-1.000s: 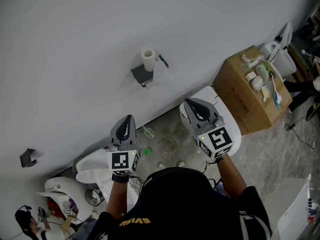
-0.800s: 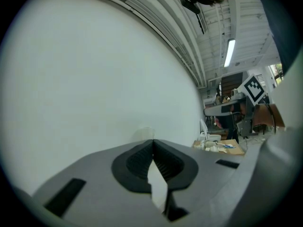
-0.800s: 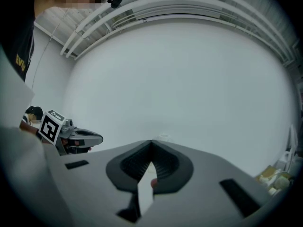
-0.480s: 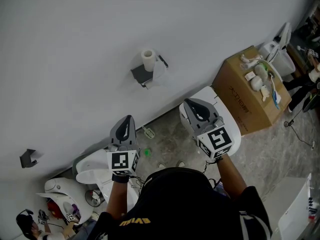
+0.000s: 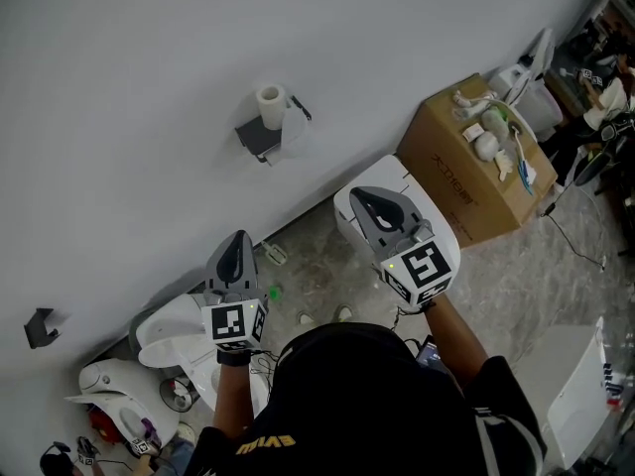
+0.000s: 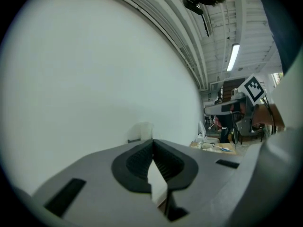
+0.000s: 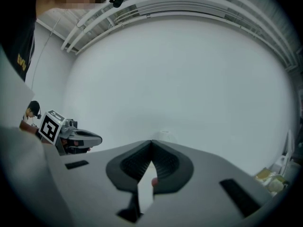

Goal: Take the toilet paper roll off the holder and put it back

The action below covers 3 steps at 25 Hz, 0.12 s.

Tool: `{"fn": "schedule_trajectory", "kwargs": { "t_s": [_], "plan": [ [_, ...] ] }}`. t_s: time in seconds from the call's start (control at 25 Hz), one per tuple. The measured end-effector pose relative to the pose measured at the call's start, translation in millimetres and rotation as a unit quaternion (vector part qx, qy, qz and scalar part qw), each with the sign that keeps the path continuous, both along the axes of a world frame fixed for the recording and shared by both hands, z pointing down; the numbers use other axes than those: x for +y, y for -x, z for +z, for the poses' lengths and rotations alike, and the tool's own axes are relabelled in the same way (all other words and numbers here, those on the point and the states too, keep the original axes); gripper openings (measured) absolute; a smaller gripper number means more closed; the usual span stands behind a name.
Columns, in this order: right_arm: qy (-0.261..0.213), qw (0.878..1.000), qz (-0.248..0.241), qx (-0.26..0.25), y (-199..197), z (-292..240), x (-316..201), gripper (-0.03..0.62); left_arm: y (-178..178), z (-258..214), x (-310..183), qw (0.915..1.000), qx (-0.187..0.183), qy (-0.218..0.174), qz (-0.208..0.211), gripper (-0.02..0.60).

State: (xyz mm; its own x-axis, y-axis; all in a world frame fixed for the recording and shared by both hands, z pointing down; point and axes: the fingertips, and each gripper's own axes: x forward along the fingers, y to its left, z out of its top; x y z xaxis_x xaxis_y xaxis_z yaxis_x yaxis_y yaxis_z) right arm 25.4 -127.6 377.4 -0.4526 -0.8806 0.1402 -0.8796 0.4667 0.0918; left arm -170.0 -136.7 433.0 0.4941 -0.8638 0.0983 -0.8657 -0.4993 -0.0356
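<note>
A white toilet paper roll (image 5: 270, 106) stands upright on a dark grey holder (image 5: 256, 137) fixed to the white wall. In the left gripper view the roll (image 6: 142, 129) shows just above the jaw tips, and in the right gripper view it (image 7: 164, 135) is small and pale. My left gripper (image 5: 236, 241) is shut and empty, well short of the wall and left of the roll. My right gripper (image 5: 359, 196) is also shut and empty, to the right of the roll and about as far from the wall. Both point nearly level at the wall.
A white toilet (image 5: 422, 211) sits under my right gripper, another (image 5: 164, 330) under my left. A cardboard box (image 5: 461, 181) with bathroom bits on top stands against the wall at right. A small black bracket (image 5: 40, 327) is on the wall at far left.
The head camera has shifted, so the roll, holder and box sit further left in the picture. Both grippers stay shut and have hardly moved.
</note>
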Motion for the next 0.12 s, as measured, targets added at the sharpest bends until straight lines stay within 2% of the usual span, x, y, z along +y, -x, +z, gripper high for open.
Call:
{"fn": "schedule_trajectory", "kwargs": {
  "t_s": [0.12],
  "plan": [
    [-0.011,1.0,-0.002,0.008,0.5,-4.6,-10.8,-0.006,11.8,15.4,-2.8,0.9998,-0.004,0.018,-0.008,0.011]
  ]
}}
